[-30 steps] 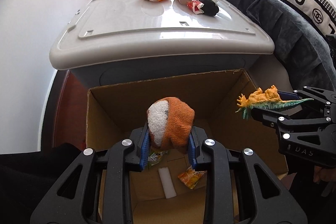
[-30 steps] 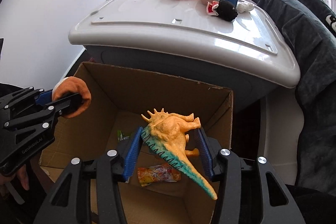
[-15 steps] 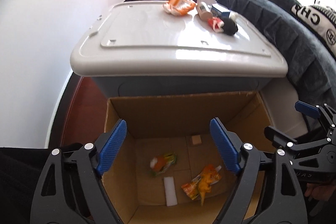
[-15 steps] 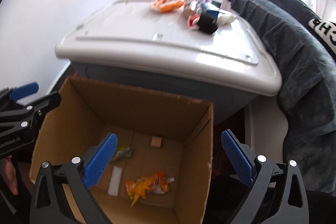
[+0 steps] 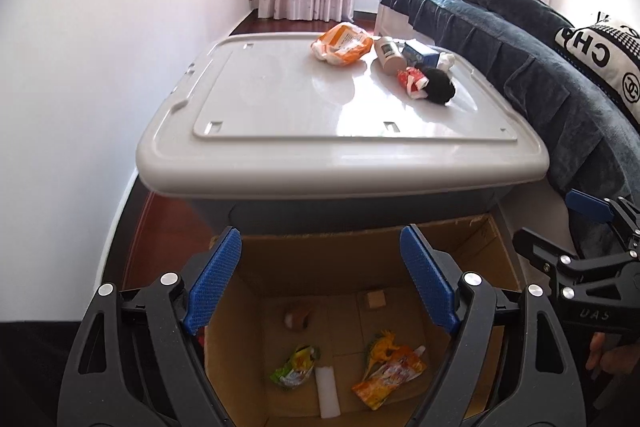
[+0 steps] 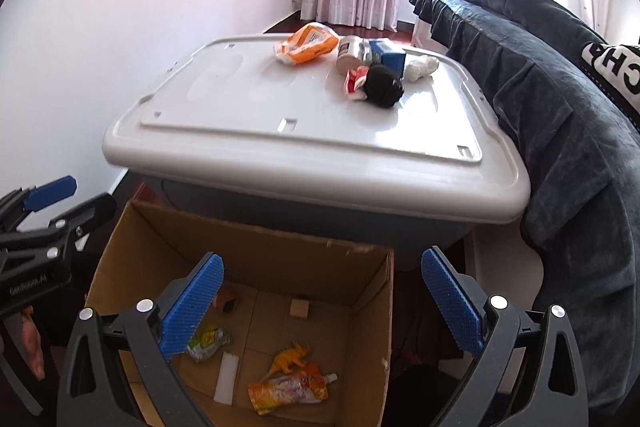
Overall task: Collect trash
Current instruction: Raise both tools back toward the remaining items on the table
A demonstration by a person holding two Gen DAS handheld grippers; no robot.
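both grippers are empty over the cardboard box (image 5: 460, 239). left gripper (image 5: 320, 283) has its jaws spread wide with nothing between the blue pads; right gripper (image 6: 322, 301) is spread as wide as it goes, also bare. both sets of jaws have just been opening, and the frames show no object between either pair.

already in the box: orange sock ball (image 5: 297, 318) at 12 o'clock on the box floor, toy dinosaur (image 6: 290, 357) near centre and touching the orange pouch (image 6: 288, 389), green wrapper (image 5: 295, 371) at 9 o'clock, white foam strip (image 5: 328, 389) just beside it, a small wooden block (image 6: 300, 308) at the far wall.

trash left to collect sits on the grey bin lid (image 5: 280, 99), toward its far right corner at about 1 o'clock from either camera: orange bag (image 5: 341, 43), a small jar (image 5: 387, 54) on its side, blue carton (image 5: 420, 53), red wrapper (image 5: 411, 81) touching a black sock ball (image 5: 438, 89), and a white wad (image 6: 420, 66) behind them.

judgement on next reach: lift clear of the lid's near rim before going forward. the cluster is tight, so i would take the outliers first: left claw to the orange bag, right to the black ball. approach steeply so the open jaws do not sweep the jar, which would roll.
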